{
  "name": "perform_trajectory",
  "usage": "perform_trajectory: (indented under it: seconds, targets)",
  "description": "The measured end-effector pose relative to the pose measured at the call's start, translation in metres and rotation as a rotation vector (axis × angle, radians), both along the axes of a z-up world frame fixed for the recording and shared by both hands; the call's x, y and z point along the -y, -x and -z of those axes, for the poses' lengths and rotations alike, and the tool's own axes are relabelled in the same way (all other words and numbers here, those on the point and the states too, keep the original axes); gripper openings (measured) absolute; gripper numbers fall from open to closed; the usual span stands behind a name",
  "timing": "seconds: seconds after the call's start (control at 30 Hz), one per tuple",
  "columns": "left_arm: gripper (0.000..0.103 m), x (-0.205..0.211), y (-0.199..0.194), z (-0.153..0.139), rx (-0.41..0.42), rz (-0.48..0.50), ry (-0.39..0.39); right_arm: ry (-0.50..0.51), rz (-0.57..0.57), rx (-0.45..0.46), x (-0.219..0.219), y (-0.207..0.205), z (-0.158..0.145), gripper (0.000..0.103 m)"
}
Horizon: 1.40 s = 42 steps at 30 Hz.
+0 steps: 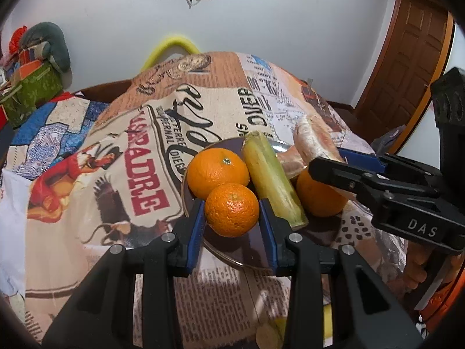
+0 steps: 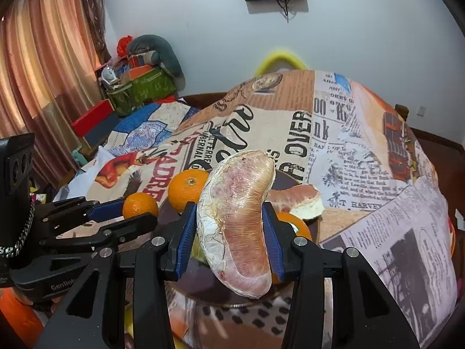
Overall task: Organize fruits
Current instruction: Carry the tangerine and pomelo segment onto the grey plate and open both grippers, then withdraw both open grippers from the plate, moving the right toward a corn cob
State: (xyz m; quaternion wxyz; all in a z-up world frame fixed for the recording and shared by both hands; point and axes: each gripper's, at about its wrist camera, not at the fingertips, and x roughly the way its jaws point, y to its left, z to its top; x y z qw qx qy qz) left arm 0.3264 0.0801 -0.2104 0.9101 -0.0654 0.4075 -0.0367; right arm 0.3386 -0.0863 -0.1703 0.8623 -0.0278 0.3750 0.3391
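Two fruits are in my grips over the counter [image 1: 87, 180], which is draped in a newsprint-patterned cloth. The dark plate [image 1: 250, 250] sits near me, its near rim just below my left hand-held gripper [image 1: 232, 226]. My right hand-held gripper [image 2: 232, 232] is clamped on a peeled pomelo segment [image 2: 241, 218], soft and membrane-thin, likely to tear or weep if squeezed harder; I would keep the pads on its thick middle. A second segment [image 2: 296, 196] lies on the plate's far right. The green sugarcane-like stalk [image 1: 273, 180] lies stiff across the plate. My left hand-held gripper is closed on a small mandarin [image 1: 232, 209], light, slightly yielding, gripped across its widest part. Two more oranges [image 1: 218, 171] crowd the plate, so free room is scant there; open cloth lies left and far.
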Motion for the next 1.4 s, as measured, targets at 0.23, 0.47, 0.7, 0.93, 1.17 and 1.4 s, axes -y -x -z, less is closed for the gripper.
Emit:
perform_trajectory:
  seconds: [0.23, 0.47, 0.7, 0.93, 1.17, 1.4]
  targets:
    - [0.037, 0.001, -0.017, 0.019, -0.051, 0.015, 0.014, 0.008, -0.014, -0.047, -0.011, -0.014, 0.012, 0.041]
    - [0.037, 0.003, -0.025, 0.025, -0.073, 0.022, 0.049, 0.006, -0.022, -0.030, -0.013, -0.012, 0.014, 0.043]
    - [0.039, 0.003, -0.016, 0.016, -0.065, 0.010, 0.039, 0.017, -0.030, -0.016, -0.011, -0.011, 0.008, 0.046]
    - [0.040, 0.003, 0.011, -0.004, -0.043, 0.008, 0.017, 0.026, -0.028, -0.004, 0.004, 0.007, -0.002, 0.046]
    - [0.045, 0.002, 0.051, -0.019, -0.036, 0.000, -0.023, 0.044, -0.047, 0.008, 0.022, 0.041, -0.009, 0.053]
    - [0.053, 0.006, 0.090, -0.022, -0.047, -0.002, -0.059, 0.079, -0.102, -0.039, 0.026, 0.074, 0.008, 0.056]
